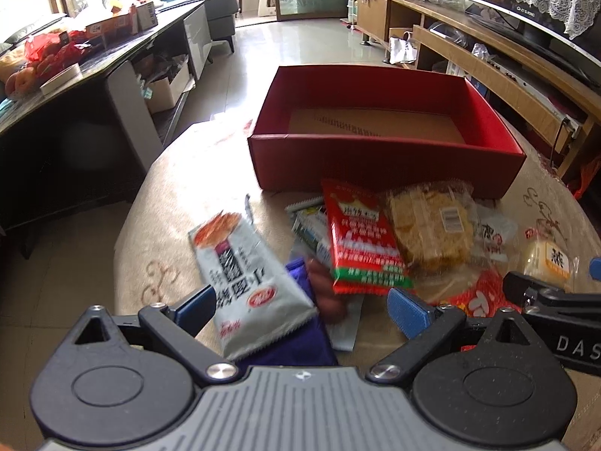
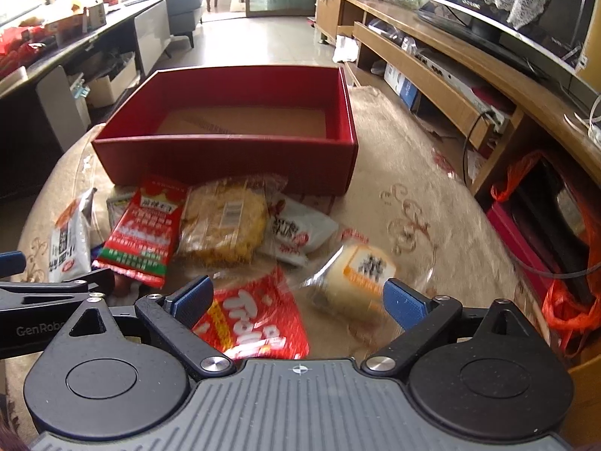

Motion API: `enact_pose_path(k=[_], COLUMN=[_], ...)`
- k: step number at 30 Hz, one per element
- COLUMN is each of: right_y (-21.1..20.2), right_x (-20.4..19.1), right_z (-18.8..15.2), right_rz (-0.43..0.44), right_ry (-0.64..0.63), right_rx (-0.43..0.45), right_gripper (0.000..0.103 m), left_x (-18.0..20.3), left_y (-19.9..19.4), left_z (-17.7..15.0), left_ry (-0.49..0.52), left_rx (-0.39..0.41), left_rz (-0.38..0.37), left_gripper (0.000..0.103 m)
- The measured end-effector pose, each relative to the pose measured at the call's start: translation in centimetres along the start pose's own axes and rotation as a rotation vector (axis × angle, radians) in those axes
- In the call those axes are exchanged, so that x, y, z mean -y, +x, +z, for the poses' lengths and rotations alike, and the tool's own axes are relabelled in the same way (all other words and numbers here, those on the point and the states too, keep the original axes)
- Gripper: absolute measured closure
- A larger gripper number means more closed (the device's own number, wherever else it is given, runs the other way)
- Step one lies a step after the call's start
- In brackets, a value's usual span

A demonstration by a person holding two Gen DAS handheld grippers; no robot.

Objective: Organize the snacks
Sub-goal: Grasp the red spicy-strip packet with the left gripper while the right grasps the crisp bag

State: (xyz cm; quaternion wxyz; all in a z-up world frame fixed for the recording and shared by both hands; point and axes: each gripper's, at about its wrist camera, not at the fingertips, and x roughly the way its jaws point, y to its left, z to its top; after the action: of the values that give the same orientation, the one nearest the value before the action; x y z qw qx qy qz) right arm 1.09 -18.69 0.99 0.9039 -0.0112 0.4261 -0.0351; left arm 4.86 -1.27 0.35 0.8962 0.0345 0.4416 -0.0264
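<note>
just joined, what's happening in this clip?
A person holds a gripper in each hand over a pile of snack packets on a table. The red box behind the pile is empty, so sorting hasn't started. The left gripper is open above the white packet; the right gripper is open above the red packet and the wrapped cake. Neither grips anything.

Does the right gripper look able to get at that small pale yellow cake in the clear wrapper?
Probably yes. The cake lies uncovered on top, just ahead of the right gripper, whose jaws stand wide with nothing between them.
</note>
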Motion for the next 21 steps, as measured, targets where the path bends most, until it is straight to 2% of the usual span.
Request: enact_pose_path(k=[11, 17, 19, 21], right_y=[2.0, 2.3, 2.3, 2.3], right_x=[2.4, 3.6, 3.7, 3.8], right_z=[3.9, 5.0, 5.1, 5.3], right_rz=[0.01, 0.042, 0.053, 0.063], right_ry=[0.01, 0.048, 0.054, 0.058], right_rx=[-0.012, -0.023, -0.022, -0.024], right_gripper=[0.004, 0.004, 0.004, 0.004], left_x=[2.7, 4.8, 4.4, 3.8], left_y=[5.4, 7.7, 7.7, 8.0], left_z=[4.0, 5.2, 5.2, 5.1], left_ry=[-0.009, 0.06, 0.056, 0.054], left_rx=[-0.081, -0.1, -0.093, -0.121], left_rz=[-0.028, 0.005, 0.022, 0.015], left_gripper=[0.008, 0.007, 0.012, 0.027])
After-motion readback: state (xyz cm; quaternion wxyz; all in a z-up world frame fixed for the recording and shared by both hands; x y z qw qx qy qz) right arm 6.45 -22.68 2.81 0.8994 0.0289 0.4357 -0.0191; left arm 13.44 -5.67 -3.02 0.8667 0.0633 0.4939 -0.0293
